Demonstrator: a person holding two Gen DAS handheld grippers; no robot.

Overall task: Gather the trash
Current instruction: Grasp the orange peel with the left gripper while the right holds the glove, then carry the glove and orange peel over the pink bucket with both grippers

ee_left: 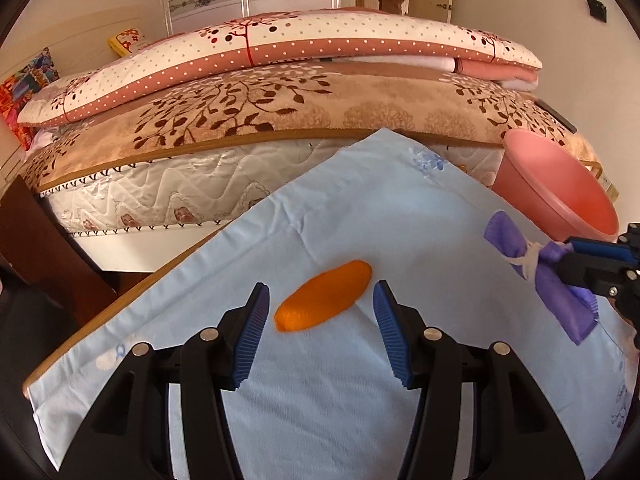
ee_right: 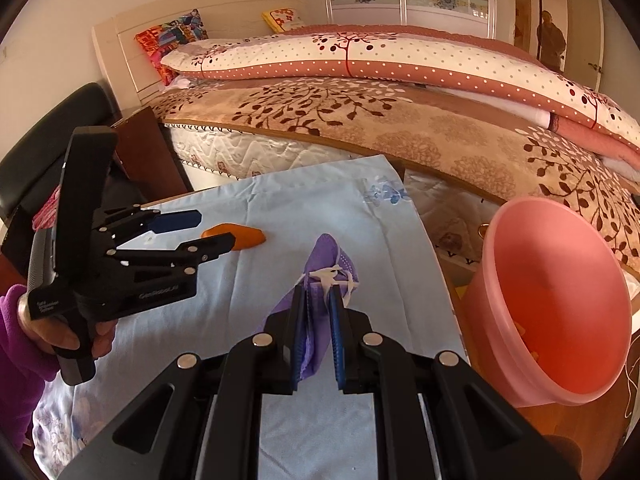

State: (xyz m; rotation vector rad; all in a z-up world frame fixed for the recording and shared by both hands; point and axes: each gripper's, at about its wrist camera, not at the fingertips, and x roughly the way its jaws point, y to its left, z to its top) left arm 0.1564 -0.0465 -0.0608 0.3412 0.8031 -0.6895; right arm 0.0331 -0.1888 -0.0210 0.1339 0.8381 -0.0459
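Note:
An orange peel (ee_left: 324, 296) (ee_right: 250, 237) lies on the light blue cloth (ee_left: 360, 208) (ee_right: 280, 200) that covers the table. My left gripper (ee_left: 320, 291) (ee_right: 216, 229) is open, one finger on each side of the peel, and its blue pads do not touch it. A folded purple face mask (ee_left: 516, 240) (ee_right: 326, 252), tied with its white straps, sits to the right. My right gripper (ee_right: 317, 290) (ee_left: 570, 254) is shut on the mask's near end. A pink bin (ee_left: 560, 192) (ee_right: 552, 300) tilts towards me beyond the table's right edge, with orange scraps inside.
A bed (ee_left: 280, 120) (ee_right: 360, 120) piled with folded quilts runs along the far side of the table. A dark chair (ee_right: 48, 152) stands at the left. A hand in a purple sleeve (ee_right: 24, 332) holds the left gripper. A person (ee_right: 551, 42) appears in the far doorway.

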